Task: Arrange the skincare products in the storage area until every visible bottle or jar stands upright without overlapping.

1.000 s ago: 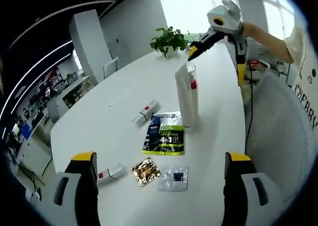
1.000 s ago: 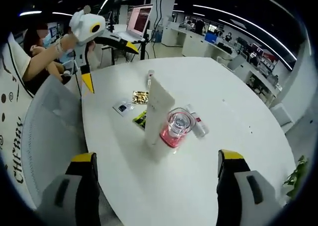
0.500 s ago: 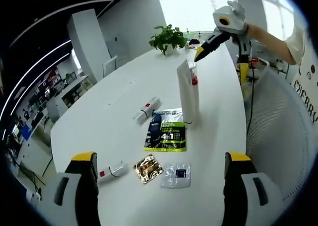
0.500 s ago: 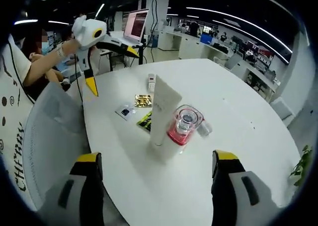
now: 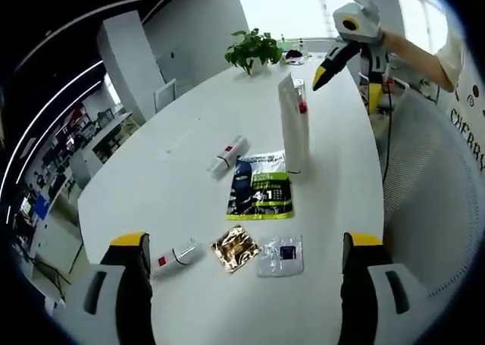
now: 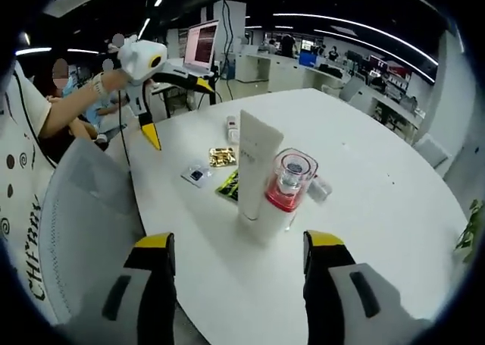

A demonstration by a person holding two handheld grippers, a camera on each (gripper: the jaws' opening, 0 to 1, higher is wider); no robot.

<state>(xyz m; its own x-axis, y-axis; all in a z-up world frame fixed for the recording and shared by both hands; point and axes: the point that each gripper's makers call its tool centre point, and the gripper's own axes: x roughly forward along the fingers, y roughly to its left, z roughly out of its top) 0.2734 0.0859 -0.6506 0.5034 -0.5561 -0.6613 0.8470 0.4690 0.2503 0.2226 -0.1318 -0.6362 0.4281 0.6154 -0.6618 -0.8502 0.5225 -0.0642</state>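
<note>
Both tools apart & empty; we hover above counter.
Tube & pump bottle upright; two small tubes lying, need standing.

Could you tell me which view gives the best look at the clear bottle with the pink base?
The right gripper view: the clear pink-based bottle stands close and unobstructed beside the white tube. In the left gripper view the tube hides most of it, leaving a clear and red sliver.
</note>
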